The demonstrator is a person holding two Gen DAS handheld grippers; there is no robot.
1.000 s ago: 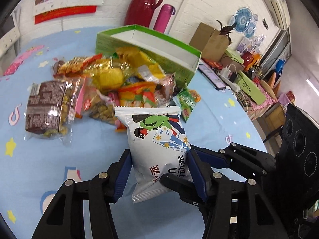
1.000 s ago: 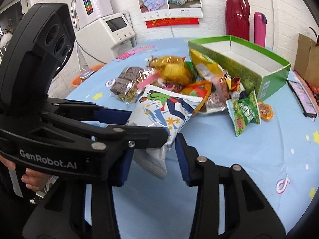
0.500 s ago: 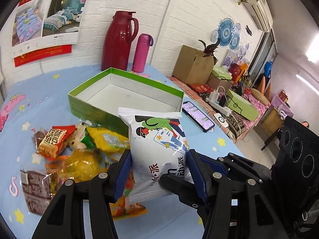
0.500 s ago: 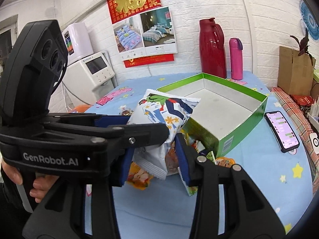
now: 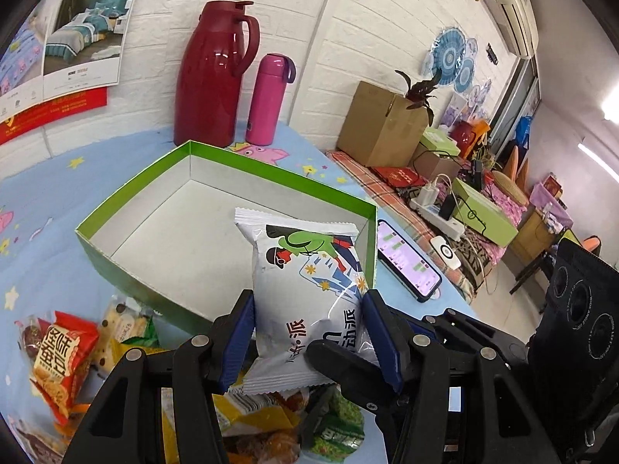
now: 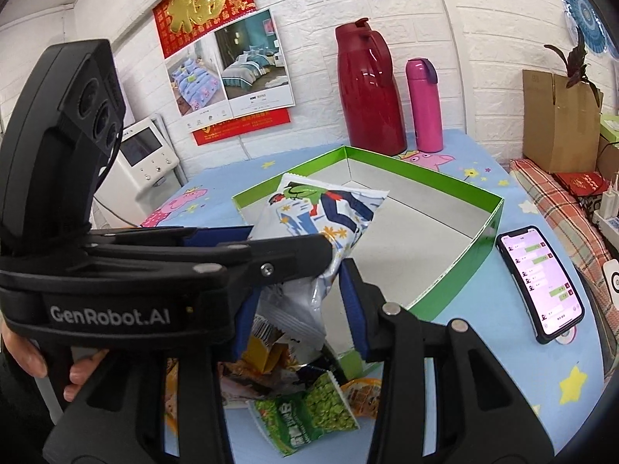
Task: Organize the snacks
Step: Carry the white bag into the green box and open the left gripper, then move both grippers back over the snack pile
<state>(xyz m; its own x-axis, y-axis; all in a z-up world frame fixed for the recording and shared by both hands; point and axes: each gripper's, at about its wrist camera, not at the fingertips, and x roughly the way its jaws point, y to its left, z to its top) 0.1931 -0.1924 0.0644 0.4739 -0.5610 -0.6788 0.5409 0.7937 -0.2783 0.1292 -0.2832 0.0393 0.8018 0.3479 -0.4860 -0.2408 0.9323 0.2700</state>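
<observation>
One white snack bag [image 5: 305, 282] with a green cartoon figure is up in the air, above the near wall of the one green box [image 5: 116, 259], whose white floor shows. The left gripper [image 5: 307, 309] grasps the bag: its two blue pads [image 5: 240, 332] press the bag's sides from left and right. The right gripper [image 6: 298, 309] comes across it. The bag's crimped lower end hangs between that gripper's blue pads, but I cannot tell if the jaws really press it or only stand around it.

Under the grippers lies a pile of loose packets on the blue table [image 5: 38, 270], and I cannot count them exactly. One red packet [image 5: 58, 355] and one green pea packet [image 6: 305, 413] are clear. The pile touches the near side of the box.

Beside the box, on its right, lies one phone [image 5: 406, 263] with the screen lit. Behind the box, at the white brick wall, stand two flasks – one dark red jug [image 5: 212, 77] and one pink bottle [image 5: 267, 100], just beside each other.

The left wrist view alone shows the red packet and a side table with a cardboard carton [image 5: 383, 123]. The right wrist view alone shows a hand [image 6: 35, 355] on the left gripper's handle, and one white machine [image 6: 143, 158] with a screen – it stands behind the table.
</observation>
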